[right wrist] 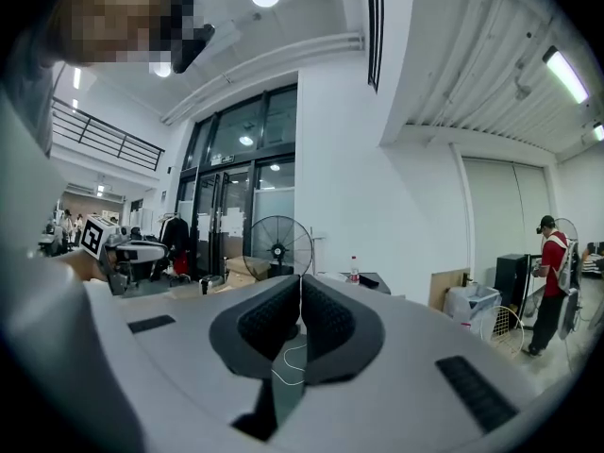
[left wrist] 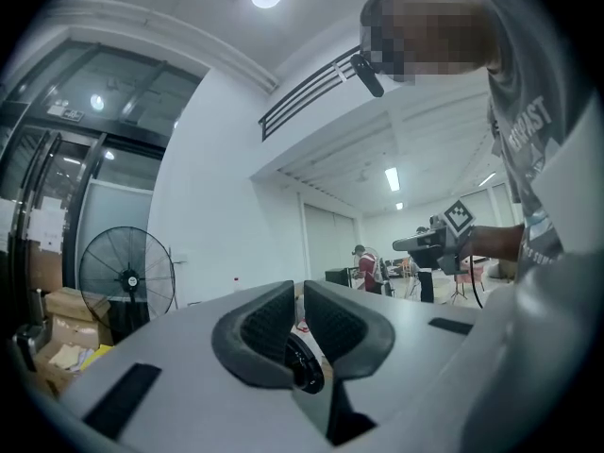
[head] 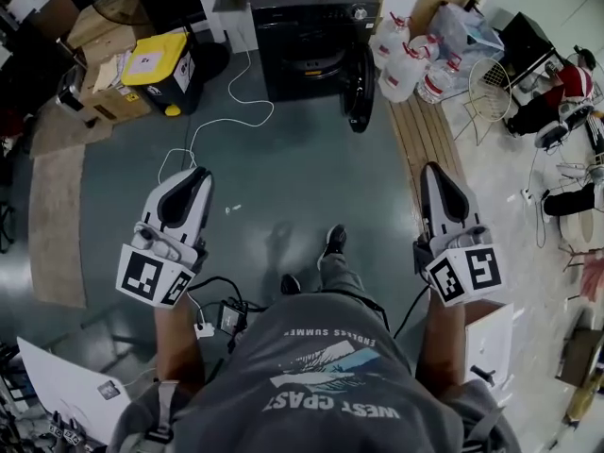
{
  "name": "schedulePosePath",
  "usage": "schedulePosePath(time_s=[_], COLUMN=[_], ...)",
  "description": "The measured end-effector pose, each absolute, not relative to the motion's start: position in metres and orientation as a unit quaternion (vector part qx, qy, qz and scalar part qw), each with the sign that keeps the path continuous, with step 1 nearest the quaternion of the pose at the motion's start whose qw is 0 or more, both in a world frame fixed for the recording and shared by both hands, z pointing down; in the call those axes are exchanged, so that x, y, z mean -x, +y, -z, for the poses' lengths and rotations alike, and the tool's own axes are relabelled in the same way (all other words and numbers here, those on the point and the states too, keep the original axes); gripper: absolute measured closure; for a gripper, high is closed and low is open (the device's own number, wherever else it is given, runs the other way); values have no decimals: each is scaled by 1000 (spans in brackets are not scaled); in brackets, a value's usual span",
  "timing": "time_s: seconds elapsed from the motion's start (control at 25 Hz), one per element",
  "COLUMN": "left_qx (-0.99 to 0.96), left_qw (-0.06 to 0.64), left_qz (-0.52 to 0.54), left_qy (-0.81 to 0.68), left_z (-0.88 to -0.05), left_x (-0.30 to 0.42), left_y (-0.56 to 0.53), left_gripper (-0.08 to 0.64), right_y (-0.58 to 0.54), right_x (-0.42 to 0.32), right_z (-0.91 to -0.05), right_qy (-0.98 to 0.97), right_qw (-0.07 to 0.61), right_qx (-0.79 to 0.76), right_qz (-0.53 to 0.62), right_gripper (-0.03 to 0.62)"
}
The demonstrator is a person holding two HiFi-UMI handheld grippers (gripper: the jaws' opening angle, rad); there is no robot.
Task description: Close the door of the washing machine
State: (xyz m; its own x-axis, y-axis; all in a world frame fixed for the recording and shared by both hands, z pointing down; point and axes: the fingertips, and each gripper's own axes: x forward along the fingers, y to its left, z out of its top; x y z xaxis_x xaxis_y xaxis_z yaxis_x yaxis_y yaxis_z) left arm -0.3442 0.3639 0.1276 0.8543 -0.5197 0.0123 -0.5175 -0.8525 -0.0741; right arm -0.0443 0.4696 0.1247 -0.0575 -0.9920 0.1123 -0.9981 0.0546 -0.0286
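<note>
The black washing machine (head: 307, 31) stands on the floor at the top middle of the head view. Its round door (head: 360, 88) hangs open, swung out to the right of the drum opening. Both grippers are held well short of it, over the green floor. My left gripper (head: 199, 175) is shut with nothing in it, and my right gripper (head: 431, 169) is likewise shut and empty. In the left gripper view the jaws (left wrist: 298, 289) stand together; in the right gripper view the jaws (right wrist: 301, 281) also meet. The machine's top with a bottle (right wrist: 354, 270) shows just beyond the right jaws.
Several water jugs (head: 408, 59) and a wooden pallet (head: 429, 135) lie right of the machine. A yellow-lidded bin (head: 159, 69) and cardboard boxes (head: 99, 41) sit to its left. A white cable (head: 236, 111) trails across the floor. A standing fan (right wrist: 278, 248) and a person in red (right wrist: 549, 281) are farther off.
</note>
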Motion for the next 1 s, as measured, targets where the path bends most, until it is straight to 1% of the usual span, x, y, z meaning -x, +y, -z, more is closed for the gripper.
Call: schedulePosePath(time_s=[0.28, 0.52, 1.0], left_qx=[955, 947, 936], left_qw=[34, 40, 62], left_qz=[28, 37, 54], left_qy=[293, 316, 342], left_z=[-132, -130, -123], left_x=[309, 264, 178], left_y=[319, 284, 243], left_gripper=[514, 514, 514], right_y=[405, 355, 290], right_x=[7, -41, -132], right_z=[-135, -134, -143], right_qy=[-744, -762, -784], right_qw=[27, 18, 6], right_qx=[-665, -646, -619], right_qz=[-55, -53, -57], right_gripper=[563, 563, 563])
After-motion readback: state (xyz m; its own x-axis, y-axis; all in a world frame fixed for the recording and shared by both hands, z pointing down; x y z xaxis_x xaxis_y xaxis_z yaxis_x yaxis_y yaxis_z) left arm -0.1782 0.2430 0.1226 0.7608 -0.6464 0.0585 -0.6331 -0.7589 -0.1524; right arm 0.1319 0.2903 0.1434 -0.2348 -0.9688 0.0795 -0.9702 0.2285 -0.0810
